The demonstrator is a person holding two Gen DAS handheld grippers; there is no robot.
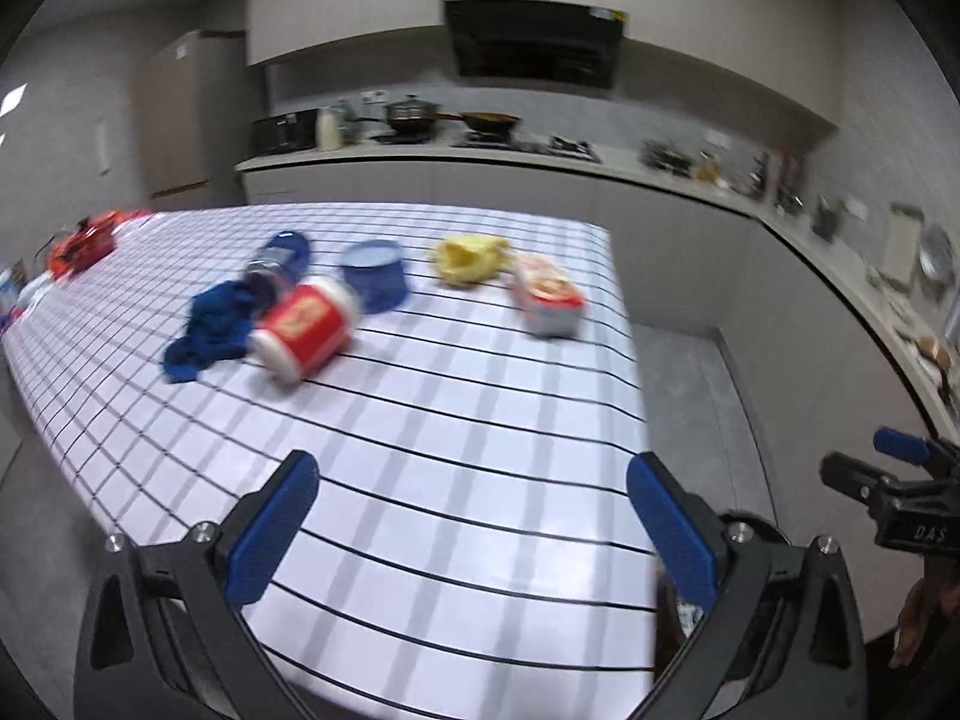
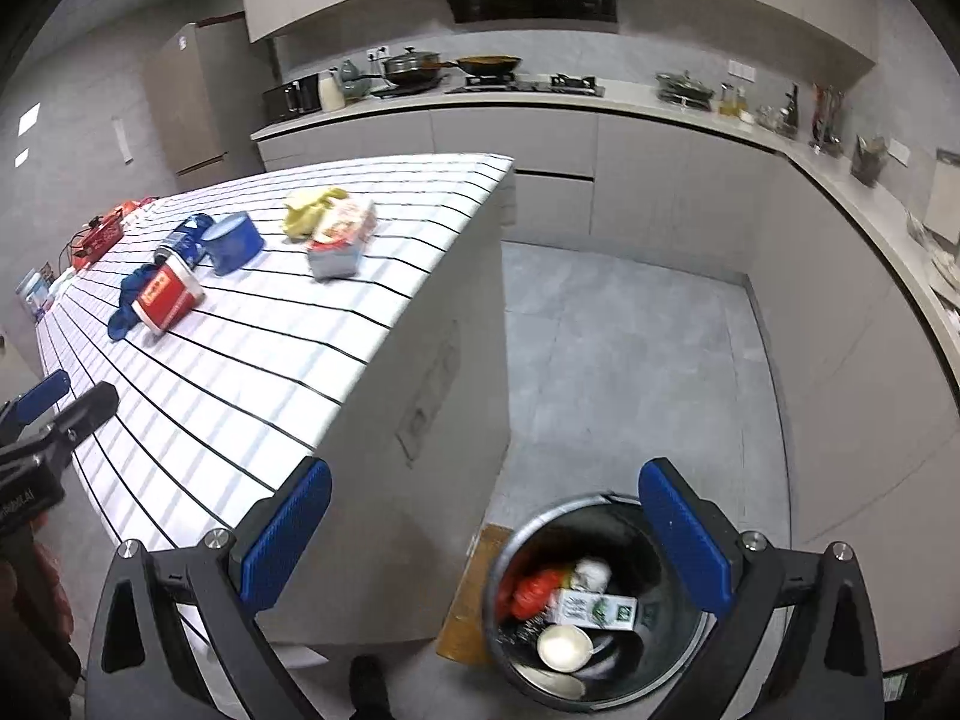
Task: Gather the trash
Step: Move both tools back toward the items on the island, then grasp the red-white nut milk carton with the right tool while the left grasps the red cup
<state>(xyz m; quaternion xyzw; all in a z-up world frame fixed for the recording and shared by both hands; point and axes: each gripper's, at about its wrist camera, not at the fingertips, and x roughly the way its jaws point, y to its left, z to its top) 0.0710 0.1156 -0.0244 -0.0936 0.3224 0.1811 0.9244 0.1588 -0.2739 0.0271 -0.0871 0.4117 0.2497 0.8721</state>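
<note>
1. Blue-padded black fingers of the left gripper stand spread wide with nothing between them, hovering above the near part of the white counter with a black grid pattern
2. Likewise, the right gripper has its fingers wide apart and empty, held beyond the counter's end, over the grey tiled floor
3. Just below the right gripper, on the floor beside the counter's end wall, stands a round dark metal trash bin, open at the top
4. Inside the bin lie a white and green carton, a crumpled red-orange wrapper, a white paper ball and a white round cup or lid
5. Trash left on the counter sits towards its far half: a red and white cylindrical tub on its side, touching a crumpled blue cloth-like bag
6. Behind the tub lies a clear plastic bottle with a blue label, and beside it a blue round container
7. Further right are a crumpled yellow wrapper and a white and red rectangular packet, close together near the counter's right edge
8. Red items, too blurred to identify, sit at the far left corner
</note>
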